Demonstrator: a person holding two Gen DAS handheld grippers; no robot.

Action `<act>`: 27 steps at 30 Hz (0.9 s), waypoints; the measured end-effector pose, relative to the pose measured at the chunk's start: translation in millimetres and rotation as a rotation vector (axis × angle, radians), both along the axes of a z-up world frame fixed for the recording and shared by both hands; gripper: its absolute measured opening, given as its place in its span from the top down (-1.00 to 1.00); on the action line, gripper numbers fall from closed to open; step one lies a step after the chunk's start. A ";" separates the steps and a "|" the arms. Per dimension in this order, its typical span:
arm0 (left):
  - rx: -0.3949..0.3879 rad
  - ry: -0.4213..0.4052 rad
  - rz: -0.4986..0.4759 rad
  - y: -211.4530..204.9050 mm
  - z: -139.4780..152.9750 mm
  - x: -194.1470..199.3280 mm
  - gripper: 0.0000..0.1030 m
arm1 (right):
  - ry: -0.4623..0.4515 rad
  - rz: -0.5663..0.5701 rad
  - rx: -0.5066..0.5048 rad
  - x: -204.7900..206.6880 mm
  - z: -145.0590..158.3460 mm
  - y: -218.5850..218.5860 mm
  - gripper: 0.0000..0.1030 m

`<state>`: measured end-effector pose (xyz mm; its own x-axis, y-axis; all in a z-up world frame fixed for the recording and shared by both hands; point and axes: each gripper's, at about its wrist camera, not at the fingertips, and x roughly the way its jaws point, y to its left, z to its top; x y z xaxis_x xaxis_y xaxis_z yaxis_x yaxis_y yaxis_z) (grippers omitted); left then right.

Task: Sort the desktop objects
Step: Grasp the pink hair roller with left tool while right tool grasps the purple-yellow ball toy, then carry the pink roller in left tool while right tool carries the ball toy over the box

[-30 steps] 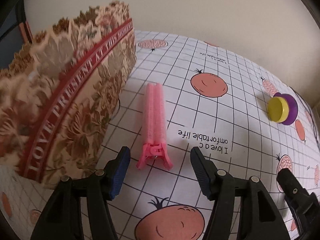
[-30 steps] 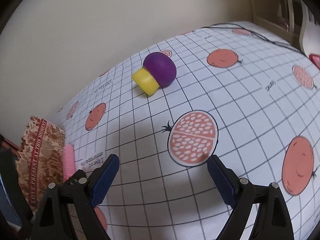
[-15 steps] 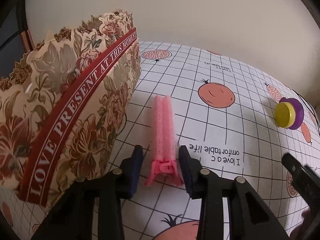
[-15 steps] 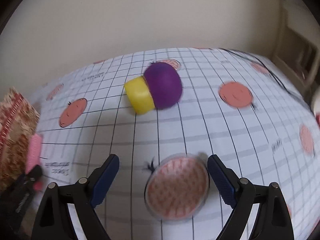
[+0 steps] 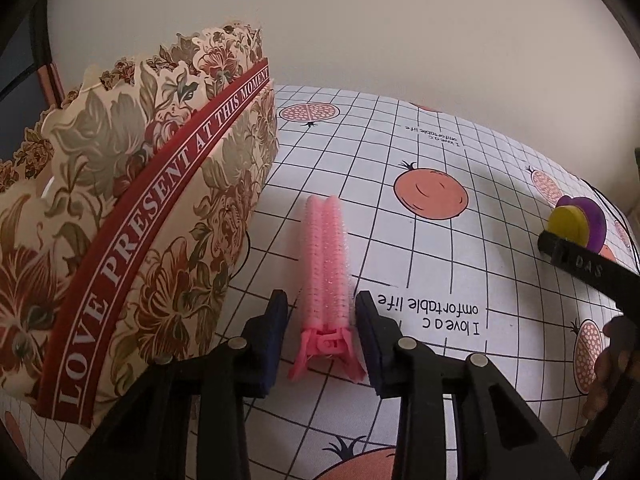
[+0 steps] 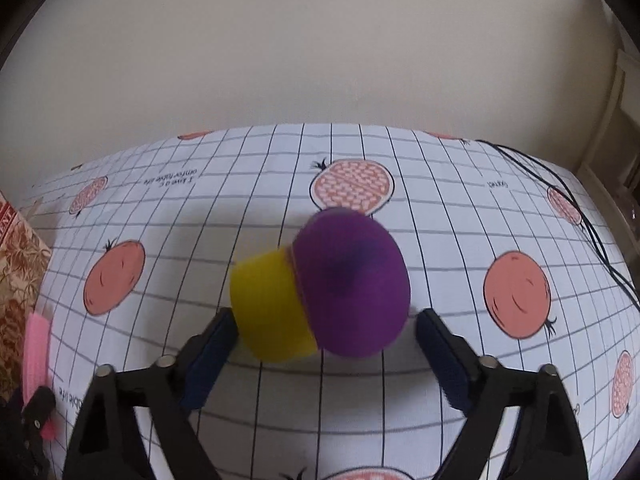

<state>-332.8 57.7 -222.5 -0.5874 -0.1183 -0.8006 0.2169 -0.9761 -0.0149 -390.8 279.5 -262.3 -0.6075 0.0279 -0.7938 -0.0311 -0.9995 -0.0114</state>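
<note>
1. Because the pink hair clip point(image 5: 326, 276) lies lengthwise along the left gripper point(image 5: 322, 320)'s line of sight, its hinged end toward the camera, the two blue pads stand on either side of that end. The right-hand pad looks to be touching the fuzzy barrel while a sliver of cloth shows on the other side, so I cannot tell whether the grip has closed on it or is only about to.

2. That clip is two soft, bristly pink rolls pressed side by side, joined by a plastic hinge with splayed legs. It rests flat on the tablecloth point(image 5: 440, 264), just beside the floral gift box point(image 5: 132, 240), which is probably where it belongs.

3. While that goes on, the right gripper point(image 6: 324, 344) straddles the purple and yellow toy point(image 6: 324, 292), its fingers spread wide: the left pad sits right against the yellow part, the right pad point(image 6: 440, 356) stands clear of the purple dome. Nothing is gripped there yet.

4. The toy is mushroom-shaped, a yellow stub under a purple cap, lying on its side and blurred in the right wrist view.

5. Beyond both, a dark cable point(image 6: 576, 216) trails along the cloth's far right edge.
</note>
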 end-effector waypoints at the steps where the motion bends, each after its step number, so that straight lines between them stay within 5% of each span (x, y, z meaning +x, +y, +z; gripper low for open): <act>1: 0.000 0.000 -0.001 0.2 0.1 0.1 0.30 | 0.005 -0.002 0.001 -2.1 1.0 -1.5 -0.54; 3: 0.003 0.003 -0.005 -0.3 0.4 1.0 0.31 | 0.018 -0.005 0.001 -3.0 3.1 -1.9 -0.34; 18: 0.041 -0.010 -0.017 -8.0 2.7 0.3 0.46 | 0.003 -0.033 -0.034 27.7 4.1 -18.5 -0.33; 27: 0.110 -0.053 -0.028 -12.4 5.9 2.4 0.46 | 0.013 -0.144 -0.317 101.2 12.2 -32.6 -0.33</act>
